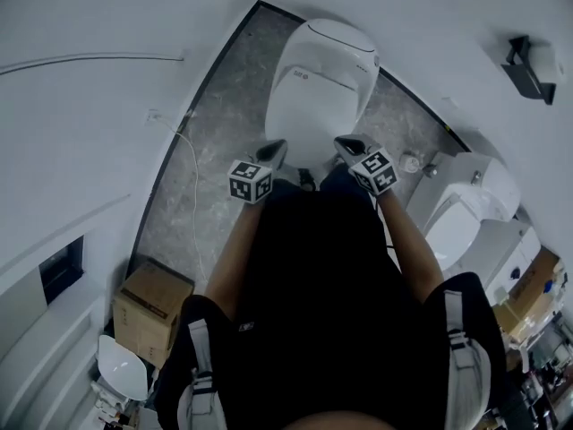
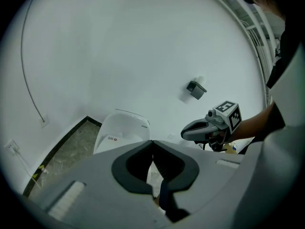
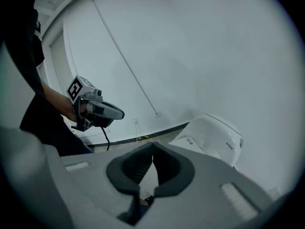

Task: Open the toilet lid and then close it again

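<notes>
The white toilet stands on the grey floor against the wall, with its lid lying down flat. Both grippers hang in the air in front of it, apart from it and touching nothing. My left gripper is shut and empty, and its jaws meet at the tips in its own view. My right gripper is also shut and empty. Each gripper view shows the toilet beyond the jaws and the other gripper beside it.
A cardboard box sits on the floor at the left wall, near a wall socket with a cable. A second white fixture stands to the right. A dark box is mounted on the wall. My dark clothing fills the lower head view.
</notes>
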`<state>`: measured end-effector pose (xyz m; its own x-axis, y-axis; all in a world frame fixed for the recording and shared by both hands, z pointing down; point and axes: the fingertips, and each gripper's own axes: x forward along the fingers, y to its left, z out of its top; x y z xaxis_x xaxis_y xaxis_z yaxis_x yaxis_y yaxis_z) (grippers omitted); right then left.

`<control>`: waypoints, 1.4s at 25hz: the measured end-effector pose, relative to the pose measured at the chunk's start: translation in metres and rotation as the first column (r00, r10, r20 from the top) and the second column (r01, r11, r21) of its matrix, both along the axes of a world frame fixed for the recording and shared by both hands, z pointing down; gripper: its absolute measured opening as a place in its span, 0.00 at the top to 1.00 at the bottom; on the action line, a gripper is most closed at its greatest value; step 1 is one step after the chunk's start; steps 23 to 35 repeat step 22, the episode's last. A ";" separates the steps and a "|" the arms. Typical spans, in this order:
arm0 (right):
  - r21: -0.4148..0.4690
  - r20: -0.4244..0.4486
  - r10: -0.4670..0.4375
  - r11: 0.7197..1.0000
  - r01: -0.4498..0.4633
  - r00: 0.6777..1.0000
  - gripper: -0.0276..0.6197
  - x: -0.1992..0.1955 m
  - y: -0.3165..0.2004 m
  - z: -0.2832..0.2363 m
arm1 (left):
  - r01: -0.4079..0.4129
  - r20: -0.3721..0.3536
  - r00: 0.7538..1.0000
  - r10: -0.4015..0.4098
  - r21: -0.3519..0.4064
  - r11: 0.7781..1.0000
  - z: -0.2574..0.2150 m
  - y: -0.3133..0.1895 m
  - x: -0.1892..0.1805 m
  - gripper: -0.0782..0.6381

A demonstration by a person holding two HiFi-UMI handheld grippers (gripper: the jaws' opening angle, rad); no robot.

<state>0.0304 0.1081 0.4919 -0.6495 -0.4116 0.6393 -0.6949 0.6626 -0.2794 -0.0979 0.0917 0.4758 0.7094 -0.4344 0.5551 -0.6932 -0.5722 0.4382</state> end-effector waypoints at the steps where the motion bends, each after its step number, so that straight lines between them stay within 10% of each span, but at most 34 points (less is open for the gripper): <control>1: 0.017 -0.002 -0.013 1.000 0.013 1.000 0.95 -0.002 -0.003 -0.006 | -0.003 0.001 1.000 0.003 0.016 1.000 -0.007 -0.001 0.002 0.88; 35: 0.136 -0.007 -0.203 0.970 0.202 0.979 0.95 0.041 -0.019 -0.072 | 0.102 0.002 0.995 -0.104 0.150 0.983 -0.080 -0.006 0.079 0.88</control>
